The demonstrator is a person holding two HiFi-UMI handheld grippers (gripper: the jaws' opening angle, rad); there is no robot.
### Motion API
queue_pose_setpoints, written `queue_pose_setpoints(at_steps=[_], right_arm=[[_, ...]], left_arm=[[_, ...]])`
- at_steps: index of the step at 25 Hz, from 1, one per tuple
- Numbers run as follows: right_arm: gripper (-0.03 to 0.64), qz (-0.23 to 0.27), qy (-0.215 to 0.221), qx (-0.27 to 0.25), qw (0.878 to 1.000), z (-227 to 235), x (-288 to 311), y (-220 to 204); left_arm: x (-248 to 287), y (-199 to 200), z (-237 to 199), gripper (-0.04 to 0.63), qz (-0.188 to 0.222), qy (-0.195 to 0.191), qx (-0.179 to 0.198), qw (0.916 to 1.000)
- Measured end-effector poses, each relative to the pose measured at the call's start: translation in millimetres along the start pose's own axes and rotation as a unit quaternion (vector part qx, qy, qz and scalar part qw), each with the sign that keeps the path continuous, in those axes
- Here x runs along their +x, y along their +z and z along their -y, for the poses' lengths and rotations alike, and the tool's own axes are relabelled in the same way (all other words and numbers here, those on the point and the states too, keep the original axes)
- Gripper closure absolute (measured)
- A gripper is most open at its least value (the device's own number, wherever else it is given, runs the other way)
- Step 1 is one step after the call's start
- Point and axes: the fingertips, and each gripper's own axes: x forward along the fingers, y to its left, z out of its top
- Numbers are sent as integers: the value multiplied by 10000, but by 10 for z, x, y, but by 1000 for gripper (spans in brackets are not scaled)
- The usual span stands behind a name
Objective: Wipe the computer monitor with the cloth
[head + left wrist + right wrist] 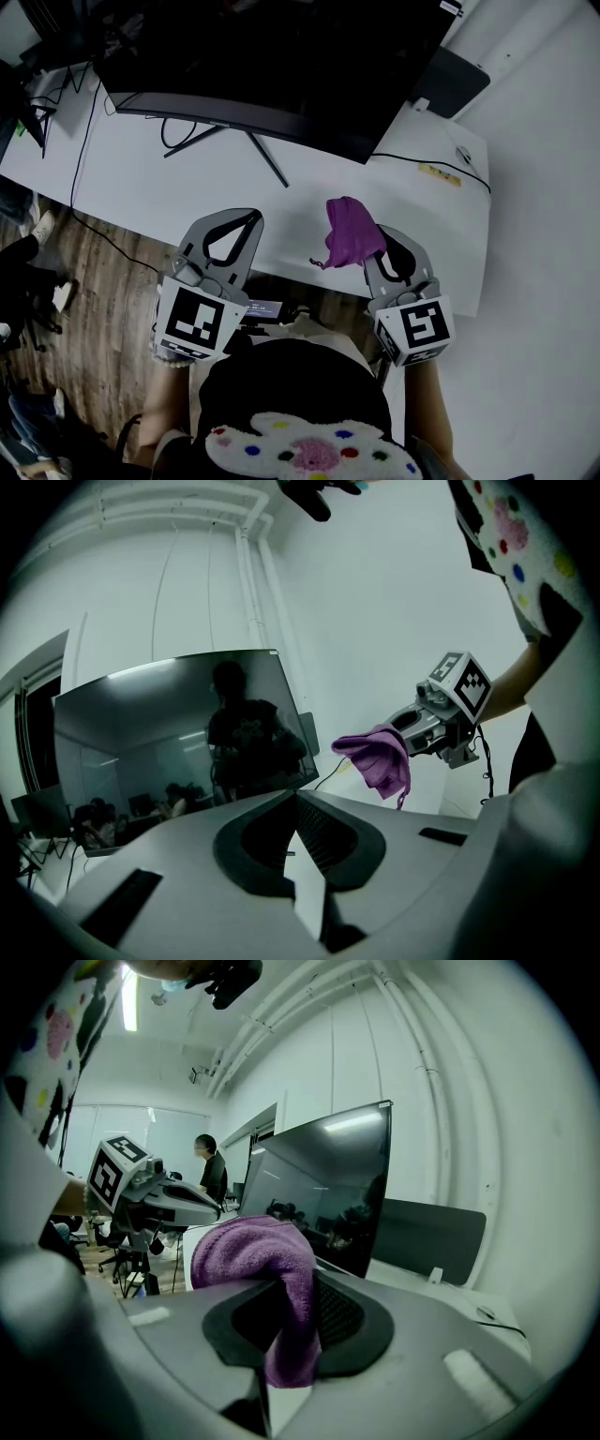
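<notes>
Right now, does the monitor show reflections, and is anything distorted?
Left gripper view: the black curved monitor screen mirrors a silhouette and ceiling lights; fisheye bends the white wall pipes. Right gripper view: light streak on screen, purple fluffy cloth sharp. Head view: dim, screen black.

1. Setting: office workroom.
2. Evidence, near: white desk (pixel 441 216) carrying a wide dark monitor (pixel 281 66); cables (pixel 86 141) trail off its left edge onto wood-look floor (pixel 94 300).
3. Evidence, far: person (pixel 212 1174) standing far left; pipes (pixel 412 1063) run up the white wall (pixel 487 1129).
</notes>
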Motion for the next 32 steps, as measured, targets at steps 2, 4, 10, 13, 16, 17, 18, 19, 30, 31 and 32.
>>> queue_pose_setpoints(at_steps=[2,4,10,13,16,17,18,19,30,31,32], right_arm=[[545,1,2,-11,10000,-4,2,-4],[545,25,10,-38,10000,-6,5,7],[545,-3,37,-96,9999,-18,2,10],[545,-19,37,-80,10000,-14,-2,6],[545,-17,47,-79,10000,-12,3,4],[545,-21,51,-78,10000,-12,4,3],[545,-32,55,-74,10000,-13,4,0],[545,-43,60,-67,9999,-16,5,-3],[545,112,85,81,9999,-27,22,-45],[545,138,87,93,9998,-27,25,-43],[545,161,87,102,9998,-27,28,-40]], left_arm=[[0,10,-1,589,10,-7,9,10000],[1,12,-2,589,14,-4,6,10000],[0,10,8,589,-5,-2,-5,10000],[-3,9,11,589,-12,4,-17,10000],[-4,-4,9,589,-21,32,-46,10000],[-4,-6,7,589,-23,40,-53,10000],[-5,0,7,589,-17,39,-51,10000],[-5,7,7,589,-9,36,-46,10000],[-14,11,5,589,-11,49,-53,10000],[-14,11,4,589,-11,51,-53,10000],[-13,12,4,589,-10,53,-53,10000]])
